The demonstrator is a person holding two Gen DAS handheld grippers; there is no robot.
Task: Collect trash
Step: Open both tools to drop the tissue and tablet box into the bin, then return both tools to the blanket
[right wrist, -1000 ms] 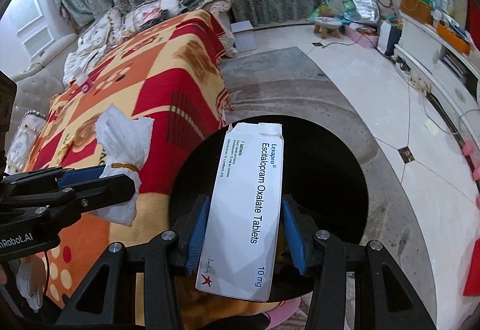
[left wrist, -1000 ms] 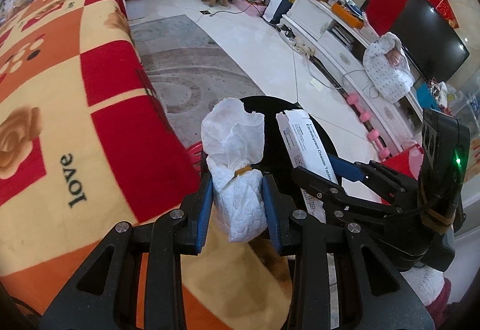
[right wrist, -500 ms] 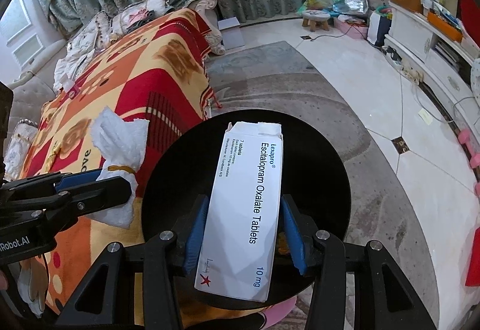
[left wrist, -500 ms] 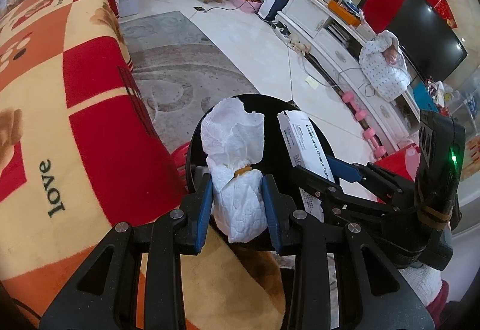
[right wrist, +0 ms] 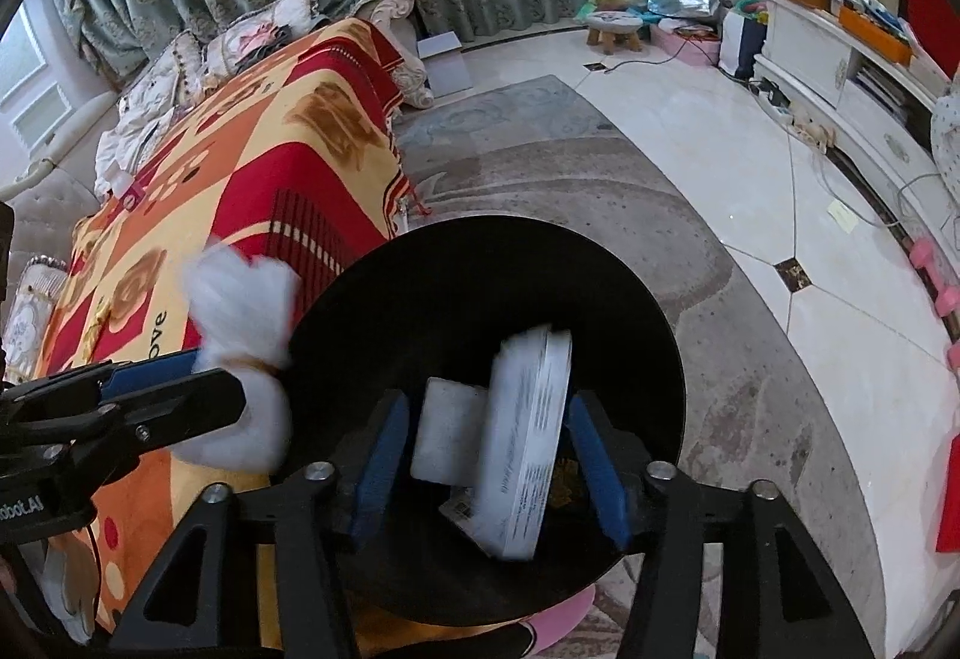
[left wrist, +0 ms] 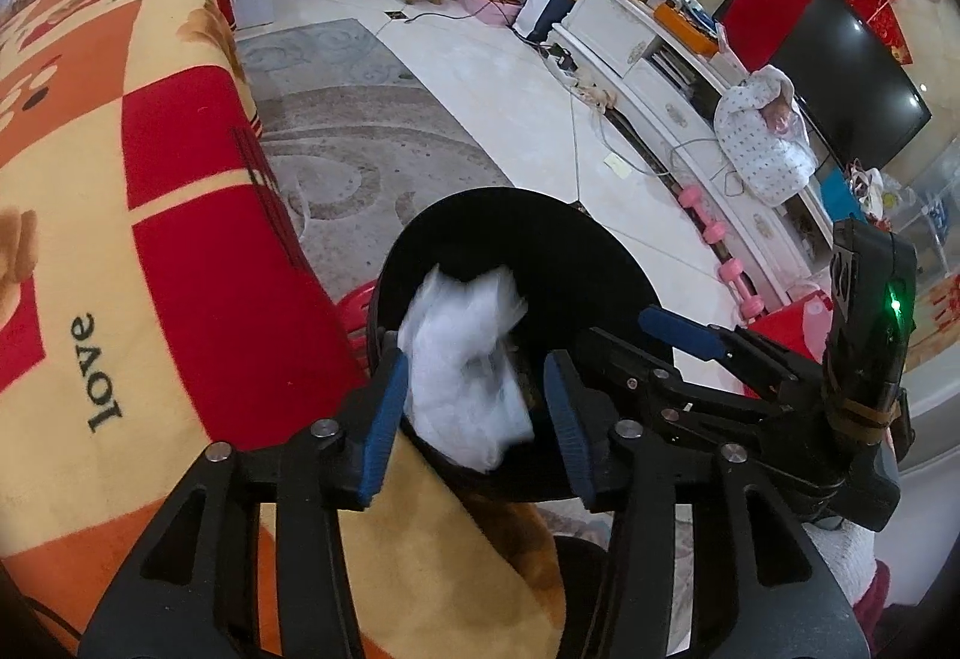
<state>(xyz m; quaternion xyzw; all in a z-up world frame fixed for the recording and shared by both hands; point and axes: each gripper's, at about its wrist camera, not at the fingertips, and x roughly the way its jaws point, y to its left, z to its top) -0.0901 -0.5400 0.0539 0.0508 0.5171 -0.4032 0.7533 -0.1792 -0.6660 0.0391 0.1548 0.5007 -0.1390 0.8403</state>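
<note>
At the left, the patterned blanket (left wrist: 138, 215) is covering the sofa, and its near edge is lying right against the black bin (left wrist: 516, 239), which is standing on the rug (right wrist: 600, 179) just off that edge. The left claw (left wrist: 474, 413) is standing wide open above the bin's left rim, and the crumpled tissue (left wrist: 468, 359) is sitting blurred between the blue pads; it is resting against the left pad or very near it and is clear of the right one, so it looks to be dropping rather than being held. In the right wrist view the same tissue (right wrist: 246, 353) is showing at the bin's left rim, partly over the blanket edge, so it could be tipping either way. Further right, the right claw (right wrist: 489, 455) is likewise spread wide over the middle of the bin (right wrist: 480, 269), and the white tablet box (right wrist: 528, 437) is tumbling edge-on between its pads, blurred, with an open flap or second white piece (right wrist: 447, 431) beside it, touching neither pad as far as can be told. The step in hand appears to be the release of both pieces into the bin; the next move probably calls for lifting both claws clear, checking that the tissue has gone inside, and looking for further trash
</note>
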